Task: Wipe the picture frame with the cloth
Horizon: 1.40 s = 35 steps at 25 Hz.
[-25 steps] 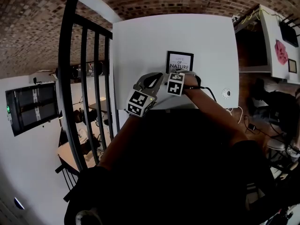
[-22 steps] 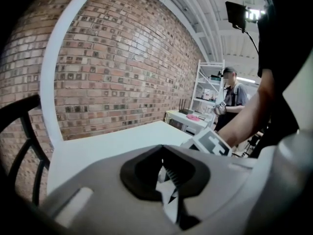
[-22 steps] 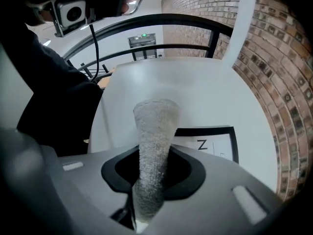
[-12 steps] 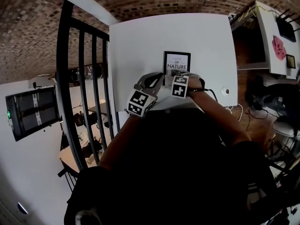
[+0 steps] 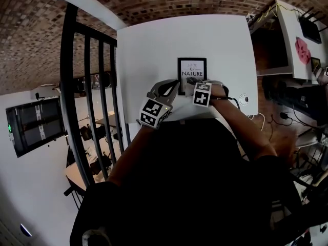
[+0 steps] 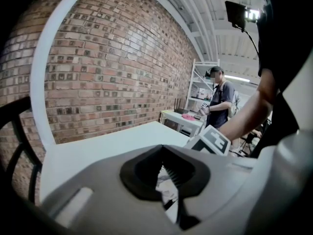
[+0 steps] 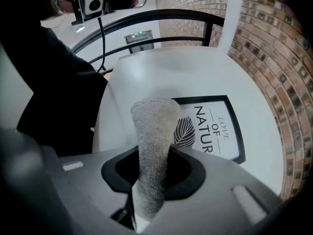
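Note:
The black picture frame (image 5: 192,70) with its "NATURE" print lies flat on the white table (image 5: 154,40). My right gripper (image 5: 192,82) is over the frame's near edge, shut on a grey cloth (image 7: 151,146) that sticks out between its jaws. In the right gripper view the frame (image 7: 210,129) lies just beyond the cloth's tip. My left gripper (image 5: 173,88) is at the frame's near left corner with its jaws together. Whether it touches the frame is hidden.
A black metal railing (image 5: 87,86) runs along the table's left side. A small round fitting (image 5: 244,99) and a cable (image 5: 233,105) lie on the table to the right. Shelves (image 5: 287,35) stand further right. A person (image 6: 220,102) stands in the background.
My right gripper with the cloth has slid to the right along the frame's near edge. The left gripper has stayed at the frame's corner.

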### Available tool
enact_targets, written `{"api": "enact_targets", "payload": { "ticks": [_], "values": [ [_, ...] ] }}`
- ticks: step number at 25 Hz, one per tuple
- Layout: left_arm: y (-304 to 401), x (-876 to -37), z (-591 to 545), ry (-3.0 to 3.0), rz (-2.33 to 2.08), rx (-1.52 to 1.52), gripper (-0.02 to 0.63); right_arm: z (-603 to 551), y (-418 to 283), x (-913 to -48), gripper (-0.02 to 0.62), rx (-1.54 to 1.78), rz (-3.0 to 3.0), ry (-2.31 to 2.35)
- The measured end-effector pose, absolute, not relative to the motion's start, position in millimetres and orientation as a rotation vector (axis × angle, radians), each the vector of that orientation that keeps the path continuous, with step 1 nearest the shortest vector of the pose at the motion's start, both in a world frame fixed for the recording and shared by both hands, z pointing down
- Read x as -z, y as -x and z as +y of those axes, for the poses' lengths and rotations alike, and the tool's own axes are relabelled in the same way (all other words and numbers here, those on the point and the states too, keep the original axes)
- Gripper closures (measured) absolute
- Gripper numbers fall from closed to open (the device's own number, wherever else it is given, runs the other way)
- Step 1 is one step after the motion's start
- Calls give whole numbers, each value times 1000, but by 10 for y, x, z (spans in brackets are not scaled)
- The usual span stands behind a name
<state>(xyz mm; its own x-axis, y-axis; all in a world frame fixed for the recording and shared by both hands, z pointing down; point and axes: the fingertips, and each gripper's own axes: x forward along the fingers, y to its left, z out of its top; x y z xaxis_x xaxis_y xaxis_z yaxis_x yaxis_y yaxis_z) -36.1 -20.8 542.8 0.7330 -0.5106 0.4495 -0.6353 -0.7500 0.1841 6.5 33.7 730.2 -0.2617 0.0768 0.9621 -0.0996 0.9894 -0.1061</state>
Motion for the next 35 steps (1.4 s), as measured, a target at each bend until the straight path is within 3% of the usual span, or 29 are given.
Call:
{"api": "enact_targets", "payload": {
  "ticks": [15,26,31,35],
  "values": [
    [313,-5434,-219,-2603,-897,-540,604,243,-344,-7191,495,-149,-1806,-28],
    [315,-5430,-279,-2597,-906,-529,604,8,-932,-7051,494,-283,-1832,-191],
    [283,-5286,-330,-2604,-905,-417,604,-173,-620,-6545,494,-453,-2164,-354],
    [271,-5074,-387,-2641,-907,-313,604,-481,-369,-5725,494,-370,-2505,-555]
  ]
}}
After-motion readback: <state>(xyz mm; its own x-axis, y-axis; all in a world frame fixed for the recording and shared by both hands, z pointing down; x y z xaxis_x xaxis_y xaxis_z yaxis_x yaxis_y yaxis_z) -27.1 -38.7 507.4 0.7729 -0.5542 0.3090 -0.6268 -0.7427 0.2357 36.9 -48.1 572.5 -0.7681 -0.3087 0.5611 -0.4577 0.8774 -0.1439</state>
